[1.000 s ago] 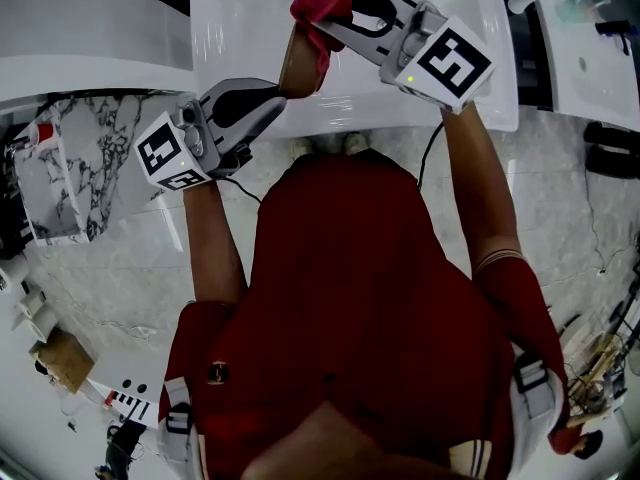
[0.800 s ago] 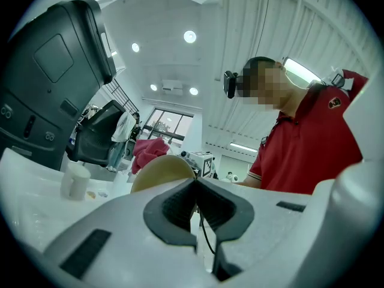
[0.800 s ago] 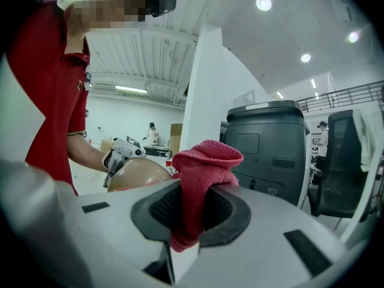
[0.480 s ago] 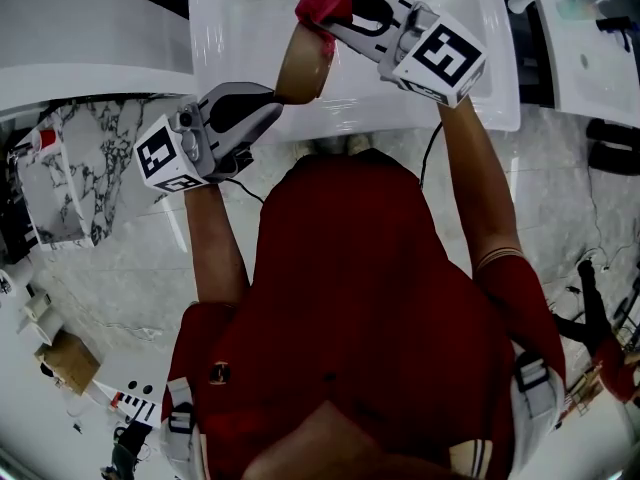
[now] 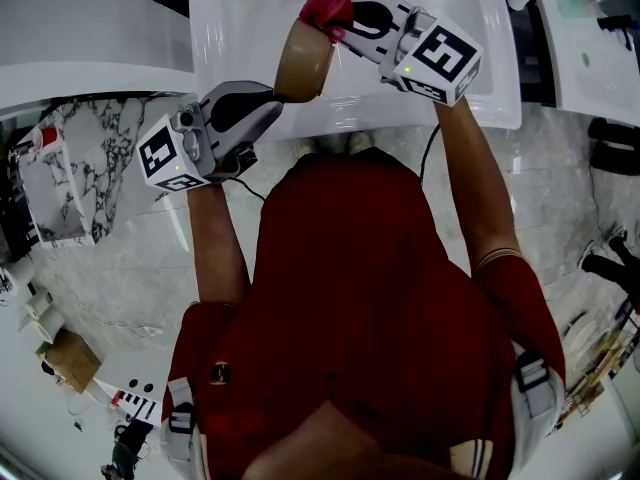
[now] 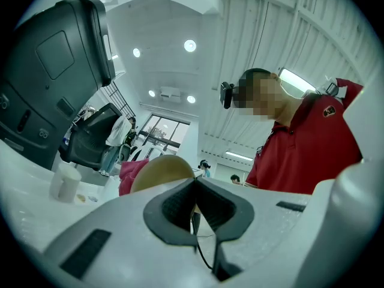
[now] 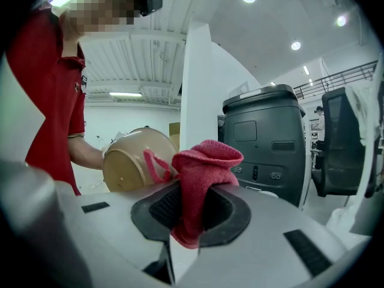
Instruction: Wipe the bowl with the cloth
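In the head view the tan bowl [image 5: 305, 63] is held up over the white table [image 5: 240, 28], tilted with its outside toward me. My left gripper [image 5: 275, 98] is shut on the bowl's lower rim. The right gripper [image 5: 340, 23] is shut on a red cloth [image 5: 328, 0], which presses on the bowl's far upper edge. The left gripper view shows the bowl [image 6: 162, 170] rising just past the left gripper [image 6: 195, 206], with the cloth [image 6: 131, 176] behind it. In the right gripper view the cloth [image 7: 201, 173] bunches out of the right gripper [image 7: 192, 218] and a loop of it touches the bowl [image 7: 132, 161].
A marble-patterned surface [image 5: 80, 158] lies at the left. A white cup [image 6: 65, 182] stands on the table. A dark bin-like machine [image 7: 264, 137] and an office chair [image 7: 345, 143] stand beyond the table. The person's red shirt fills the lower head view.
The bowl has turned, so more of its tan outside faces me. The cloth has moved from hanging down along the bowl to its upper edge. The right gripper has shifted slightly right.
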Tool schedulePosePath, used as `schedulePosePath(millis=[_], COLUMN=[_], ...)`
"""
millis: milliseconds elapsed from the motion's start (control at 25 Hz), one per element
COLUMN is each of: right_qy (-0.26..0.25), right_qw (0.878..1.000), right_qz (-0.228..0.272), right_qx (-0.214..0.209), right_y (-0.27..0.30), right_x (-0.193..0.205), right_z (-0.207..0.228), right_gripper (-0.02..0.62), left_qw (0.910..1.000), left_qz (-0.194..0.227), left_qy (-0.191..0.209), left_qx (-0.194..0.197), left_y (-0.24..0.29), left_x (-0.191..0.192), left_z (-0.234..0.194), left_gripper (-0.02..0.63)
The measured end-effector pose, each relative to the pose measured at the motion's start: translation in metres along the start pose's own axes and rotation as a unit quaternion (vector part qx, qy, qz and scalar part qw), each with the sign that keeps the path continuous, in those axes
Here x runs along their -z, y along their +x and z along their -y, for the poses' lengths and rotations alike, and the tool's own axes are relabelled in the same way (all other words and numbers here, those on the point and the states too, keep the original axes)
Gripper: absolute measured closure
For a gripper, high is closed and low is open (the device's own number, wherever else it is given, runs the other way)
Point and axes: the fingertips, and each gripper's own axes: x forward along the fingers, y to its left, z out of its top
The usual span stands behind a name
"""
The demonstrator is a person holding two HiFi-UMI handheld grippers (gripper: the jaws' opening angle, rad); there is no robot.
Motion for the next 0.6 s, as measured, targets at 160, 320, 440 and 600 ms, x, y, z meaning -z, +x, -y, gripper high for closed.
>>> schedulePosePath(millis=[160,320,440,600], right_qy=[0.009,0.008,0.01,0.017], right_qw=[1.0,1.0,1.0,1.0], right_qz=[-0.004,-0.01,-0.014,-0.013], right_qx=[-0.004,-0.011,-0.015,-0.016], right_y=[0.001,0.003,0.006,0.006], right_x=[0.007,0.013,0.019,0.024], right_z=[-0.005,-0.012,-0.018,-0.023], right_gripper=[0.545,0.545,0.545,0.545], left_qw=[0.9998,0.9993,0.9991,0.9986], left_qz=[0.017,0.035,0.042,0.052], left_qy=[-0.004,-0.005,-0.006,-0.007], left_qx=[0.006,0.007,0.007,0.005], left_y=[-0.002,-0.003,-0.002,0.001], left_x=[-0.004,-0.01,-0.011,-0.012], left_z=[0.004,0.005,0.006,0.006], left_gripper=[0.594,0.594,0.594,0.594])
